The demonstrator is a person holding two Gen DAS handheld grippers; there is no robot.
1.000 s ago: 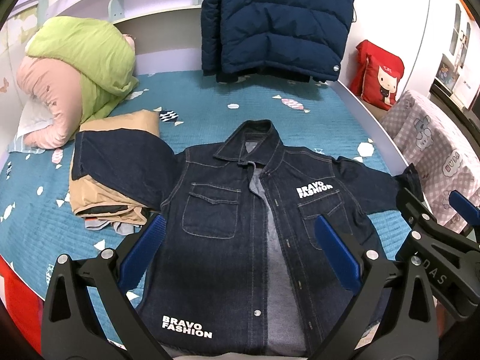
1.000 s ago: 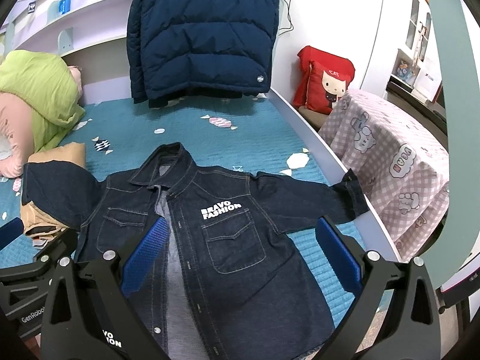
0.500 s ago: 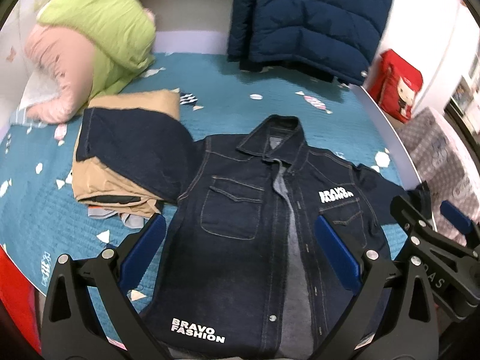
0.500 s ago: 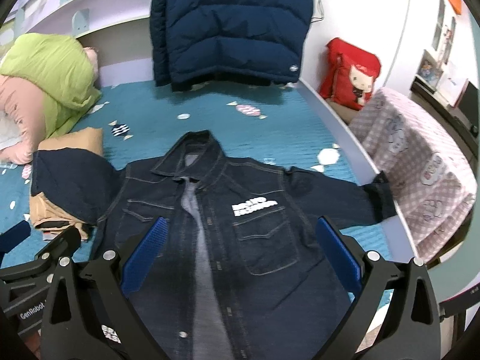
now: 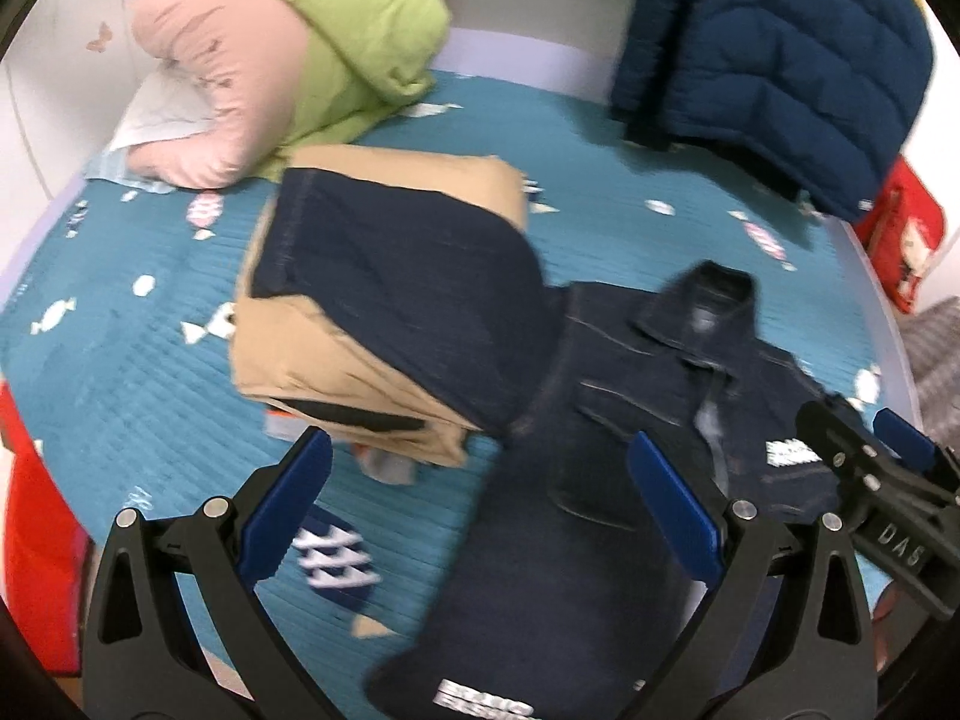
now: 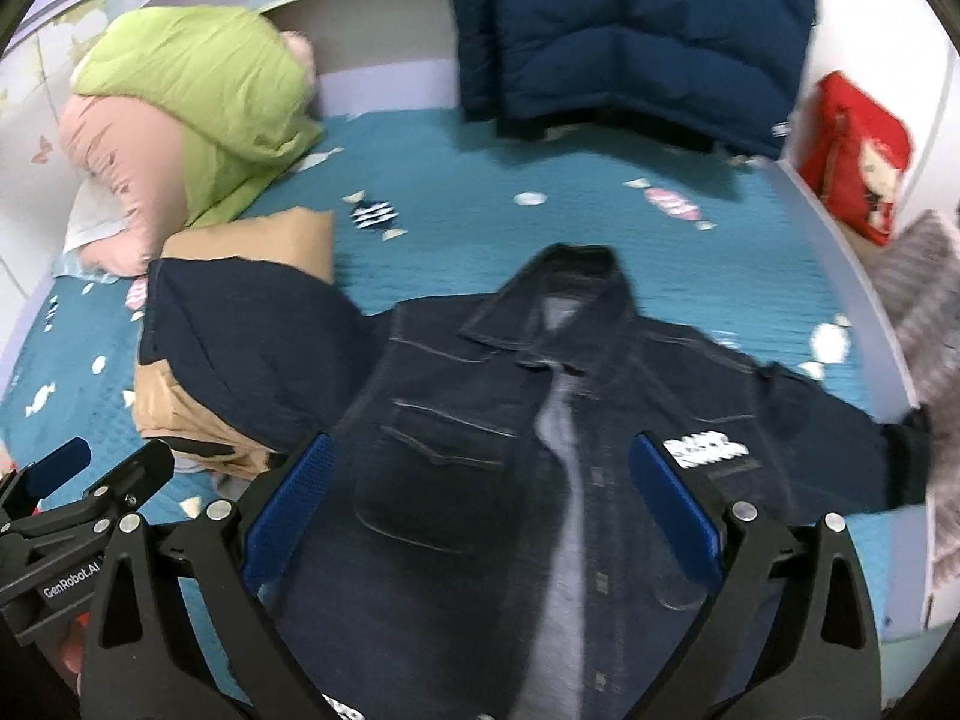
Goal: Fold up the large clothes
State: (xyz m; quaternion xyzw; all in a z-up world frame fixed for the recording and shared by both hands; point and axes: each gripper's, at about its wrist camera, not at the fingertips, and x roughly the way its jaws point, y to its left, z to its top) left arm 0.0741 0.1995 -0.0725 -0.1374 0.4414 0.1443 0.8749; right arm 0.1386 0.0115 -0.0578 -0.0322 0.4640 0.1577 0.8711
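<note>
Denim jacket: laid flat and face up on the bed, collar toward the headboard end, front placket left slightly open so a paler lining shows. It is judged to have been spread out in this way so that sleeves and side panels can be folded inward; no fold is seen on it yet.

Jacket's sleeves: one is stretched out to the bed's edge beside a checked cloth; the other is draped up and over a pile of folded clothes, tan on the outside, which lies touching the jacket on that side.

Right gripper: held over the jacket's chest, tilted downward. Its jaws have just been closing a little, yet are seen wide apart, with the jacket's front beneath them and nothing pressed between the pads.

Left gripper: held over the jacket's side seam, near the pile. Jaws are seen wide apart; one pad is above the bed, the other above the jacket, nothing gripped. Both views are blurred.

Farther from the jacket: a green and pink quilt bundled past the pile, a navy puffer coat hung past the collar, a red cushion off the bed's far corner.
</note>
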